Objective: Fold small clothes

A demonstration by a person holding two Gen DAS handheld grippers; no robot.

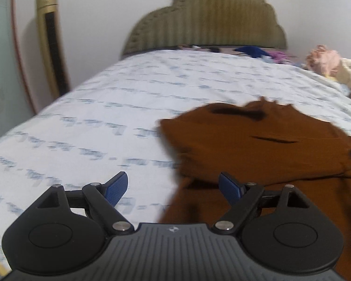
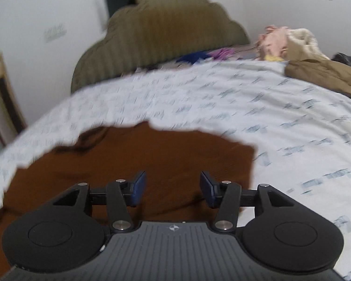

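Note:
A rust-brown garment [image 1: 257, 145] lies spread on the white patterned bed sheet [image 1: 105, 107], to the right in the left wrist view. My left gripper [image 1: 173, 187] is open and empty above the garment's left edge. In the right wrist view the same brown garment [image 2: 152, 154] fills the lower left. My right gripper [image 2: 173, 187] is open and empty, hovering over the garment's right part. Both views are blurred by motion.
An olive ribbed headboard [image 1: 206, 23] stands at the far end of the bed. A pile of clothes, pink [image 1: 323, 58], blue [image 1: 250, 51] and tan [image 2: 323, 70], lies at the far right. A gold tower fan [image 1: 50, 42] stands by the left wall.

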